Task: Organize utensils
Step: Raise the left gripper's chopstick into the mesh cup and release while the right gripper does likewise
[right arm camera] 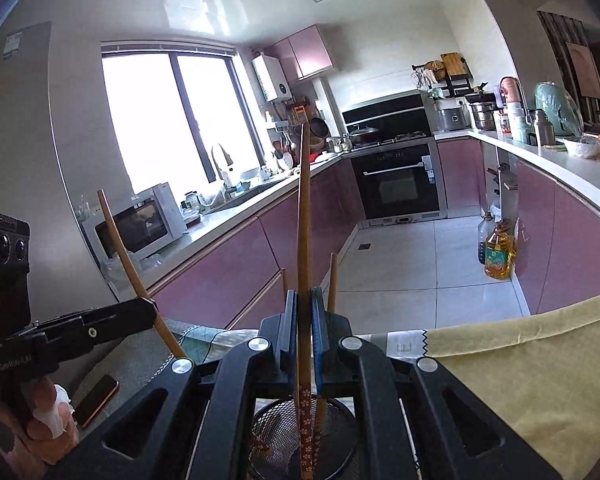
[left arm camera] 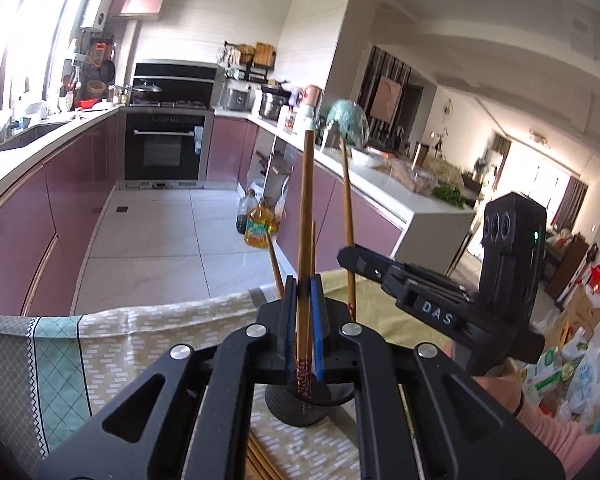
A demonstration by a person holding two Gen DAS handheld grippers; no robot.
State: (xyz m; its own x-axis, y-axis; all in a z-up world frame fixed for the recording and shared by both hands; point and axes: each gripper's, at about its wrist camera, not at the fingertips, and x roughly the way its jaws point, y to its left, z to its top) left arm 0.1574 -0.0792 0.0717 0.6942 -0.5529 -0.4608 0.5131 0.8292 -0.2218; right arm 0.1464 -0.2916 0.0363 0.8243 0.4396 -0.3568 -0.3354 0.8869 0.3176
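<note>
My left gripper is shut on a wooden chopstick held upright, its patterned end over a black mesh holder. My right gripper is shut on another upright chopstick, its flowered end reaching into the mesh holder. Other chopsticks stand in the holder. In the left wrist view the right gripper shows at the right, with its chopstick. In the right wrist view the left gripper shows at the left, with its chopstick.
The holder stands on a table under a patterned cloth and a yellow cloth. More chopsticks lie on the table. A phone lies at the left. Oil bottles stand on the kitchen floor beyond.
</note>
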